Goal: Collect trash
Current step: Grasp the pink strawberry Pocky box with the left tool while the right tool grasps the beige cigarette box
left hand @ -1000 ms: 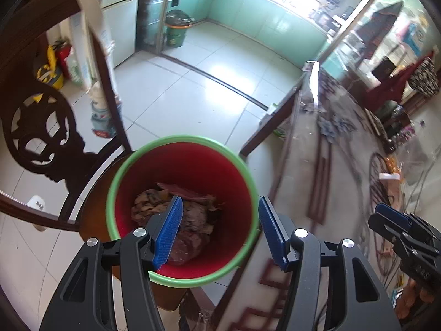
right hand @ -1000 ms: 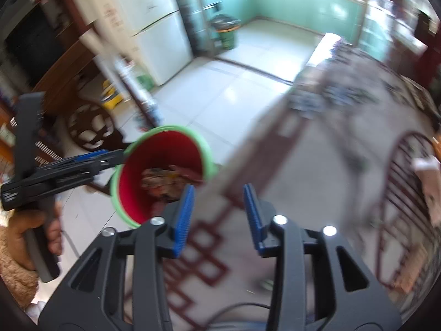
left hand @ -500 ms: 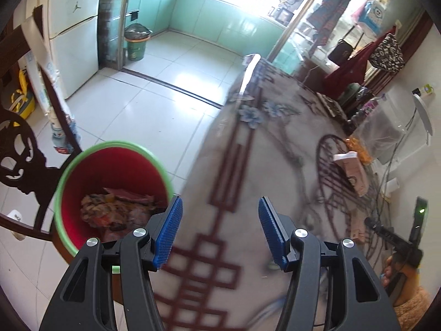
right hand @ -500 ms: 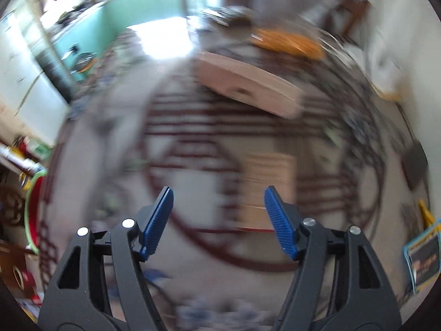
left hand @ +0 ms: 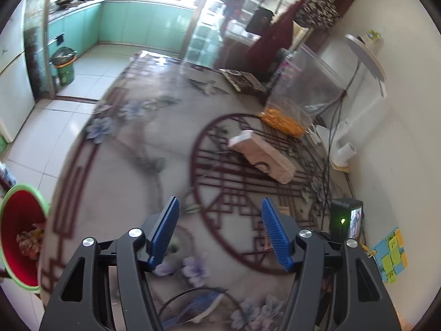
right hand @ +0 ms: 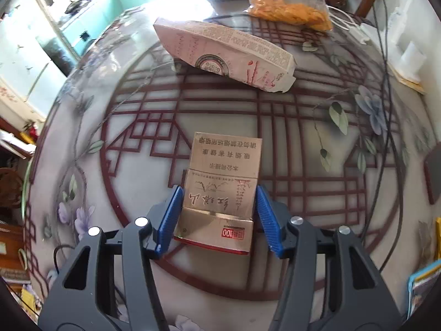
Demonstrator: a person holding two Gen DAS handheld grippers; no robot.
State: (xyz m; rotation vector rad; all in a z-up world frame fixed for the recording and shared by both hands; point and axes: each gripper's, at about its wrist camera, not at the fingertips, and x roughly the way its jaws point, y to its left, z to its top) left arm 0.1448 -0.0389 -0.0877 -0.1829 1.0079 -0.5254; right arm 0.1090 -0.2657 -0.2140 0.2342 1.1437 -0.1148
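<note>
Item in hand: a flat gold-and-beige cardboard cigarette pack [right hand: 220,193] with its flip lid standing open is lying on the glass-topped patterned table [right hand: 82,143], sitting between the blue pads of the right gripper [right hand: 219,218].
Right jaws: standing just wider than the pack, flanking both its long sides; whether the pads are touching the card is not clear, and nothing is being lifted.
Advice for the step: the jaws are needing to close squarely on the pack's body below the lid hinge, gently, as thin card is likely to crush or twist out.
Left gripper [left hand: 219,234]: hovering over the table with jaws wide apart, holding nothing.
Other trash: a long pale pink-printed carton [right hand: 223,52] is lying beyond the pack, well apart from it.
Bin: a red plastic bucket with a green rim [left hand: 19,242] is standing off the table edge, far left of the pack; it is holding crumpled brownish wrappers, partly filled.
Bag: a clear plastic bag [right hand: 289,8] beyond the carton is containing orange snack pieces.
</note>
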